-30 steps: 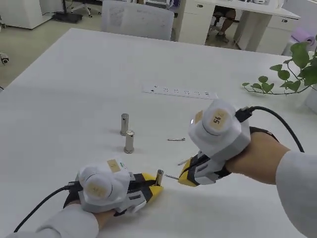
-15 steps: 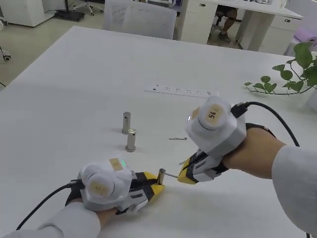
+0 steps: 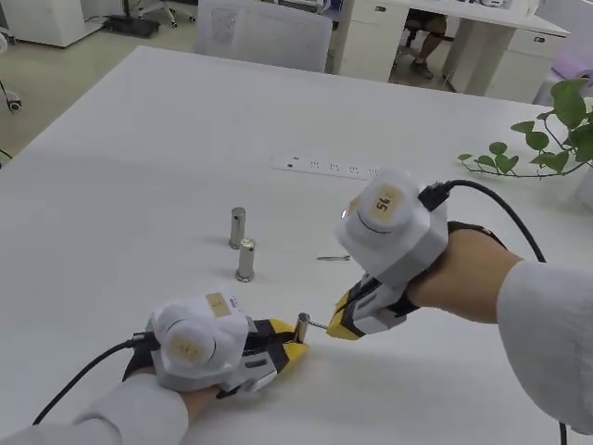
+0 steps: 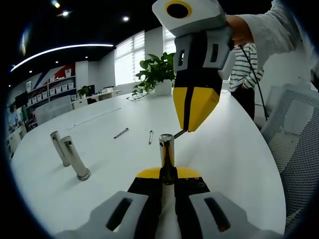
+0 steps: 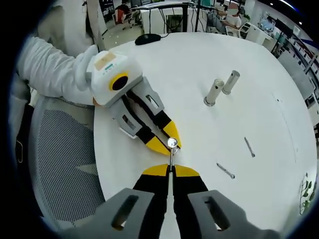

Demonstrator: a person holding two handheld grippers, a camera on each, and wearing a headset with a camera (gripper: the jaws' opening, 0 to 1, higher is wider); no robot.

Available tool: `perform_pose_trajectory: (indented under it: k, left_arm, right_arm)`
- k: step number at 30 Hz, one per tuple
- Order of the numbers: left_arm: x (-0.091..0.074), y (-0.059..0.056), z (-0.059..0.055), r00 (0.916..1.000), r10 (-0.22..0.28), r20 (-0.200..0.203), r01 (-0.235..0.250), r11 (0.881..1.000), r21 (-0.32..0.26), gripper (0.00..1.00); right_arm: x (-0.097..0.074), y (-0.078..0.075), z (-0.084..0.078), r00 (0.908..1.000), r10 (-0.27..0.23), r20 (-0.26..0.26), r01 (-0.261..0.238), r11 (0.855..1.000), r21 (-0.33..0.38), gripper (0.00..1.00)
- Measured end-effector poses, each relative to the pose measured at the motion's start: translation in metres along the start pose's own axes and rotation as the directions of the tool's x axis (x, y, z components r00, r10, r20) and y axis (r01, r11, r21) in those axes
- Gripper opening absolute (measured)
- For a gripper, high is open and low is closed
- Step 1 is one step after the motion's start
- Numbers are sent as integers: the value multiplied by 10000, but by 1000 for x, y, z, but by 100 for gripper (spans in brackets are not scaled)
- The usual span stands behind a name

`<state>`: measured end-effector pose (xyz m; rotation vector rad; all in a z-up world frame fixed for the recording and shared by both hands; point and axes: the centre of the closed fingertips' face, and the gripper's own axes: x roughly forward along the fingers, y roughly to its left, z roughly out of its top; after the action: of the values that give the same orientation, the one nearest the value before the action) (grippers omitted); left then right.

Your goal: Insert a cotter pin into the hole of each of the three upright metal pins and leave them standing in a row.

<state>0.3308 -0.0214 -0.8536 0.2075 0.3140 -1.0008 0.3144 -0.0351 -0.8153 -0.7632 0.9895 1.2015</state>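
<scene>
Our left gripper [image 3: 291, 339] clamps the metal pin [image 4: 167, 149] upright; our right gripper [image 3: 338, 329] pinches the cotter pin [image 5: 171, 158] level, its tip at that pin's top.

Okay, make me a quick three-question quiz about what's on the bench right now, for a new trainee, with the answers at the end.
1. True or false: the left claw is open and holds nothing.
2. What does the right claw grip? A) a screwdriver B) a cotter pin C) a leaf
3. Fill in: besides the metal pin between the claws, ___ other pins stand upright on the table.

Key: 1 false, it is shut on the metal pin. 2 B. 3 two.
</scene>
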Motion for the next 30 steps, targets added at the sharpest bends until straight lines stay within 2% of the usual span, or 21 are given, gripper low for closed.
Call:
perform_pose_trajectory:
  k: [11,30]
  left_arm:
    - [0,0,0,10000,28,39,-28,10000,8,6]
    - [0,0,0,10000,22,16,-22,10000,-9,6]
  right_arm:
    - [2,-1,3,9999,20,-114,-20,10000,27,3]
    - [11,-1,18,9999,108,21,-108,9999,-121,4]
